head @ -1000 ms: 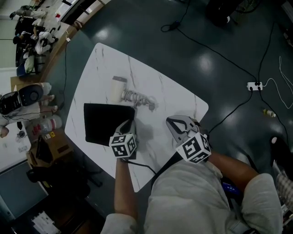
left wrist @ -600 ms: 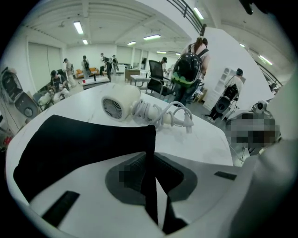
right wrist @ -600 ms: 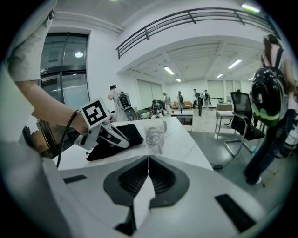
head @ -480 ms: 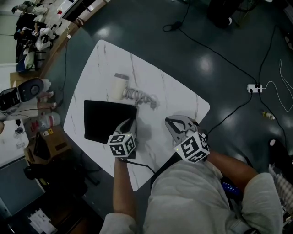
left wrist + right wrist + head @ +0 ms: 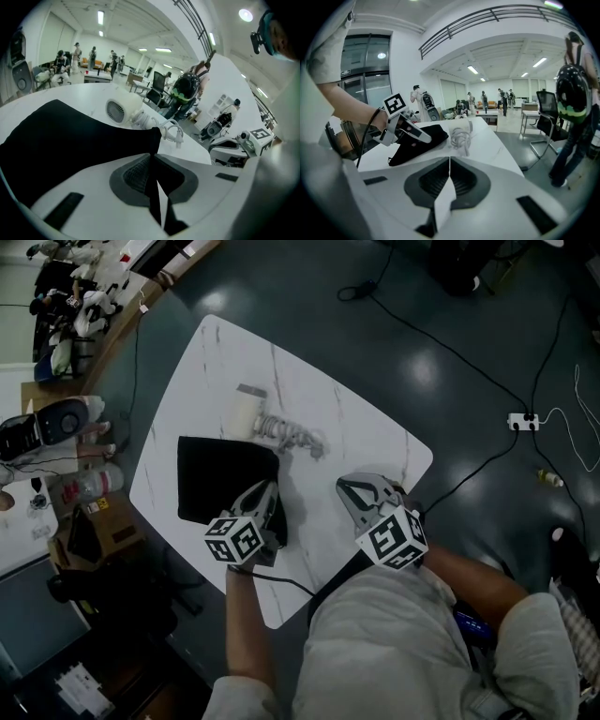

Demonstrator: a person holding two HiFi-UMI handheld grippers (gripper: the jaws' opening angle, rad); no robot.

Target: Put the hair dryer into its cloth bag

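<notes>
left gripper [image 5: 264, 499] pinching cloth bag [image 5: 217, 476] corner, just rolled over | right gripper [image 5: 362, 491] clenched, empty | hair dryer [image 5: 247, 414] still out — bag looks unopened

Open lab hall: dim seen from above, bright at bench level.
Dark glossy floor [image 5: 441, 296] with glare spots; black cables [image 5: 448, 352] cross it to a white power strip [image 5: 522, 417] at right. White marble-pattern bench [image 5: 234, 357] at centre. White walls, strip ceiling lights [image 5: 101, 18], a railed upper gallery [image 5: 487, 18], tall glazed doors [image 5: 365, 70] at left, a black office chair [image 5: 546, 105] at right.
</notes>
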